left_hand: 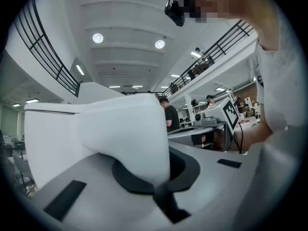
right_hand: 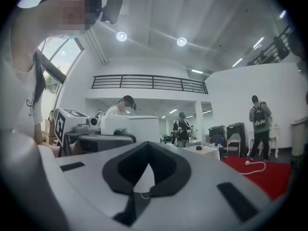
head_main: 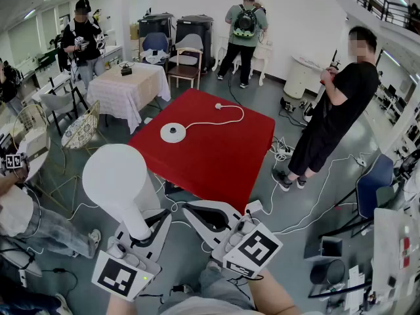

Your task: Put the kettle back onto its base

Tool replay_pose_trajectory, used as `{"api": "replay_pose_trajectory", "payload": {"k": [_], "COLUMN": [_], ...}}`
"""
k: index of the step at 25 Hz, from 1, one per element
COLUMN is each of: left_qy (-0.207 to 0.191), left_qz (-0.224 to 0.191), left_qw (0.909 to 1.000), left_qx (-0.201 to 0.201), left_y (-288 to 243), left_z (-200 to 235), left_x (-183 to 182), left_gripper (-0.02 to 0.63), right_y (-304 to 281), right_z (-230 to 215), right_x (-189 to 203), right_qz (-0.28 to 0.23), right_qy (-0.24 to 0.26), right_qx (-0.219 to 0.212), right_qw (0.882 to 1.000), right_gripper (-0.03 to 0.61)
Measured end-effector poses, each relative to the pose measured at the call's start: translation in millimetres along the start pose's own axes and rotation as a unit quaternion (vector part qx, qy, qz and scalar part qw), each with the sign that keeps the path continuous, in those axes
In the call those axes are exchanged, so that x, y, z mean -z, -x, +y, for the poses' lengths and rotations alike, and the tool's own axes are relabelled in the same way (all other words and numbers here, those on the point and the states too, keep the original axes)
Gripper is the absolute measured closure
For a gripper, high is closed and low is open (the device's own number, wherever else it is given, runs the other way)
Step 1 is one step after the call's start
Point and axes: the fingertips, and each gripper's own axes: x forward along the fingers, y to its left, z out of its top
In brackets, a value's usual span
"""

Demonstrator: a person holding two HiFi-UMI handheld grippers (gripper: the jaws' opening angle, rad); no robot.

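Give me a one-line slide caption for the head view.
Left gripper holds a white kettle short of its round white base on the red table.

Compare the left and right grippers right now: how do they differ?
The left gripper is shut on the white kettle's handle; the right gripper is shut on nothing. The left gripper holds its load over the floor, left of the red table; the right gripper hangs nearer that table's near corner. Both have closed jaws, and neither is at the base.
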Motion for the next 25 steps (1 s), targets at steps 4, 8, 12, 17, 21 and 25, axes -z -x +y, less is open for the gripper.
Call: {"api": "replay_pose_trajectory", "payload": {"k": [4,8,12,17,21,25], "left_qy": [-0.003,-0.008,-0.013,-0.005,0.0,-0.002], "left_qz": [0.002,0.002,-0.001,-0.002,-0.002,0.0], "left_qw": [1.0,0.9999,0.9998,0.9999,0.9999,0.9998], "left_qx": [-0.006,-0.01,-0.012,-0.015,-0.016,-0.02], "left_y": [6,7,4,-2,-14,-33], "left_z": [1,7,9,15,19,26], "left_x": [0,1,2,2,5,8], "left_gripper": [0.606,0.606,0.606,0.606,0.606,0.606], "right_y": [-2,-8,-9,-10,-9,-13], "right_z": [6,6,4,-3,-20,-45], "right_x": [0,1,3,4,7,8], "right_qz": [-0.001,-0.001,0.0,0.004,0.001,-0.011], "right_qy": [0.002,0.002,0.002,0.0,-0.01,-0.029], "right_qx": [-0.005,-0.009,-0.011,-0.009,-0.002,-0.006], "right_qw": [1.0,1.0,1.0,1.0,1.0,1.0], "right_gripper": [0.572,0.572,0.572,0.572,0.572,0.571]}}
